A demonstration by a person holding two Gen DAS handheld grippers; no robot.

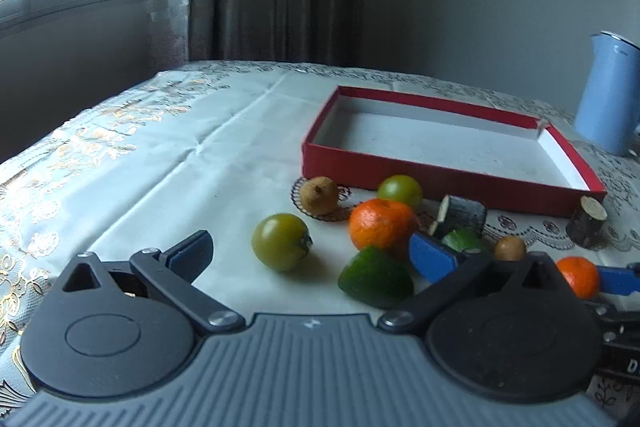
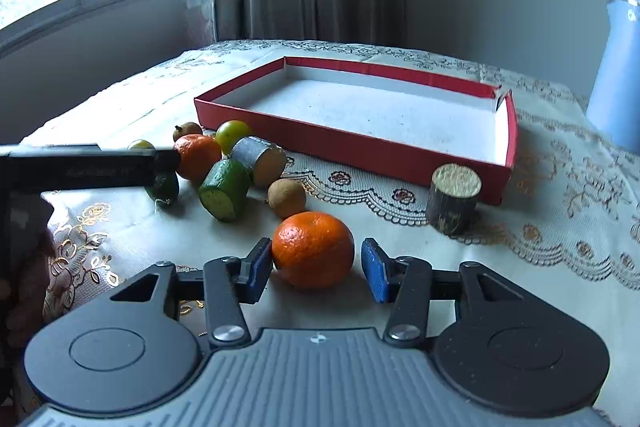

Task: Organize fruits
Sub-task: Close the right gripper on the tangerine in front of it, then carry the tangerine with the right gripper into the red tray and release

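An empty red box (image 1: 440,179) (image 2: 360,143) lies on the tablecloth. In front of it lie fruits: two green tomatoes (image 1: 281,242) (image 1: 400,190), a tangerine (image 1: 382,229), a dark green avocado (image 1: 376,277), two brown longans (image 1: 319,195) (image 1: 509,248) and a cut green piece (image 2: 225,190). My left gripper (image 1: 316,255) is open, its fingers on either side of the near tomato and the avocado. My right gripper (image 2: 316,269) is open around a second tangerine (image 2: 313,249) (image 1: 579,275); the left pad looks to touch it, the right pad stands apart.
Two wood stubs, one upright (image 2: 454,199) (image 1: 587,223) by the box's near right corner, one lying down (image 2: 260,159) (image 1: 462,215) among the fruits. A blue kettle (image 1: 608,95) (image 2: 616,79) stands at the far right. Window and curtain behind the table.
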